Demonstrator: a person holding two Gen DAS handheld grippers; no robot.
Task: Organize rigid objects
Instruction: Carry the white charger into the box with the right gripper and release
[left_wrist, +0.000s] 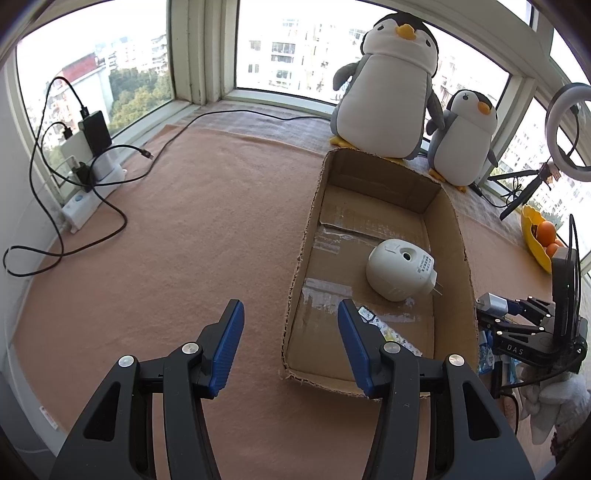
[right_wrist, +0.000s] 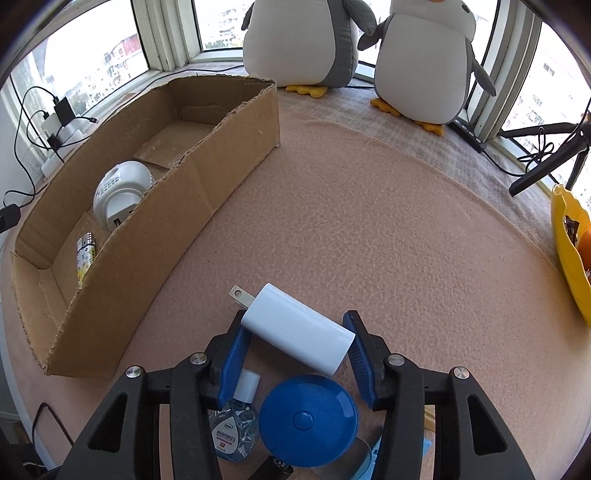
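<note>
White charger (right_wrist: 297, 328) lies tilted beside cardboard box (right_wrist: 229, 140) holding round plug-in device (right_wrist: 120, 192)

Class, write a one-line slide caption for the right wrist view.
Right tool grips a white charger beside the cardboard box.

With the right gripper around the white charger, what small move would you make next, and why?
Probably lift the white charger a little and carry it left toward the cardboard box. The right gripper appears shut on it, the box already holds a round white plug-in device, and the left gripper is open, holding nothing.
</note>
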